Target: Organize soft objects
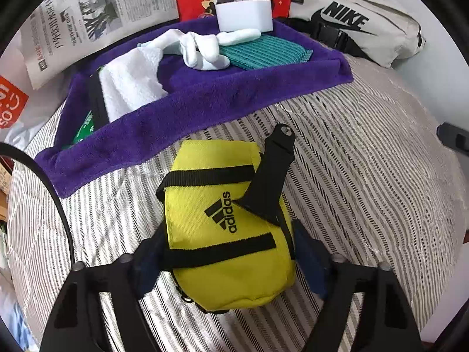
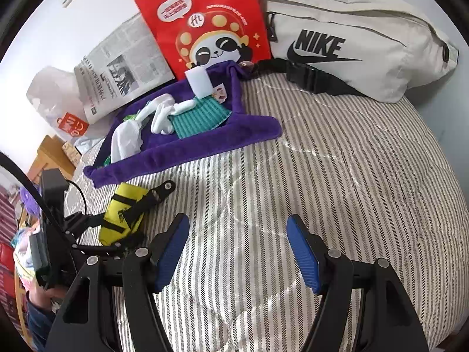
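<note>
Yellow pouch (image 1: 231,234) lies on the striped bed (image 1: 351,190) between the left gripper's (image 1: 231,259) spread jaws, seemingly unpinched; close across its middle. Right gripper (image 2: 237,252) gapes empty.

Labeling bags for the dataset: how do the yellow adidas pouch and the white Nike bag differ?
The yellow adidas pouch is smaller and lies near the camera between the left gripper fingers; the white Nike bag is larger and lies at the far edge. The pouch has black straps; the bag has a black buckle. Both are soft and rest on the striped quilt.

Pouch (image 1: 225,234) on quilt (image 1: 351,176), before towel (image 1: 205,102)
</note>
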{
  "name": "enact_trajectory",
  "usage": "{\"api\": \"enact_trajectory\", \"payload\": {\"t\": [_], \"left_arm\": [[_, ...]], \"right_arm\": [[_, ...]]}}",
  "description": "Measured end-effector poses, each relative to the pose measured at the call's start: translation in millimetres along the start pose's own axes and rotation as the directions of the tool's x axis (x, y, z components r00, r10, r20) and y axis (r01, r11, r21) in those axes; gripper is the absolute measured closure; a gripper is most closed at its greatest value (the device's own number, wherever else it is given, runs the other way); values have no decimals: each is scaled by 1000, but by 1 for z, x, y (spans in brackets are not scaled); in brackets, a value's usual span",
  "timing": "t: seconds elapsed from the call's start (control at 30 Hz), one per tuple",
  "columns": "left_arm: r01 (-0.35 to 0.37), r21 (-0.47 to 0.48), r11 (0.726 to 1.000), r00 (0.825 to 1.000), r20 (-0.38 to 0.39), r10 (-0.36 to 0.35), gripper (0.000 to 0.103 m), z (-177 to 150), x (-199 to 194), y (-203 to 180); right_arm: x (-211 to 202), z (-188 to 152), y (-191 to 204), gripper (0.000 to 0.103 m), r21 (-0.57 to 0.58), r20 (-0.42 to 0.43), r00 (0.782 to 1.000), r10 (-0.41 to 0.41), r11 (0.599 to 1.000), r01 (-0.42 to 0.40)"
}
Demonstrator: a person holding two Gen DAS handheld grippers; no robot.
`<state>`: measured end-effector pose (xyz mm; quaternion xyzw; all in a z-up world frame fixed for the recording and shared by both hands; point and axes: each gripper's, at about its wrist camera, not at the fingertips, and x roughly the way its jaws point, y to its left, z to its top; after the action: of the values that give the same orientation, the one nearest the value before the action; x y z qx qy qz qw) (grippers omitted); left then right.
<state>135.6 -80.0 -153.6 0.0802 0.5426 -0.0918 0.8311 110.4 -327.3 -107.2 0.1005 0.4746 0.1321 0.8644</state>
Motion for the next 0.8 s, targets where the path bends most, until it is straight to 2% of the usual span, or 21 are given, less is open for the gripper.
{"api": "enact_trajectory", "payload": {"t": [0.1,0.23,0.4,0.53,0.67,0.8], "left_arm": [[2,1,1000,1000,-3,-2,36,-6,-7,7],[-52,-24,998,999,-6,52,37,-19,-15,28],[-104,-85,991,995,-7,103,37,-41,-26,56],[-139,-114,984,990,-1,140,36,-57,-38,72],[-142,-164,976,990,3,144,36,-70,-45,90],[-96,-217,971,995,13,102,36,-80,-46,108]], "right_arm": [[-1,-2,10,34,-35,6,1000,12,999,-12],[9,-4,24,34,-60,-20,1000,19,998,-20],[40,-6,51,34,-72,-77,996,53,996,-59],[69,-6,75,34,-91,-132,990,47,994,-59],[92,-2,99,34,-96,-162,986,37,994,-53],[110,3,116,34,-75,-156,988,-2,997,-10]]}}
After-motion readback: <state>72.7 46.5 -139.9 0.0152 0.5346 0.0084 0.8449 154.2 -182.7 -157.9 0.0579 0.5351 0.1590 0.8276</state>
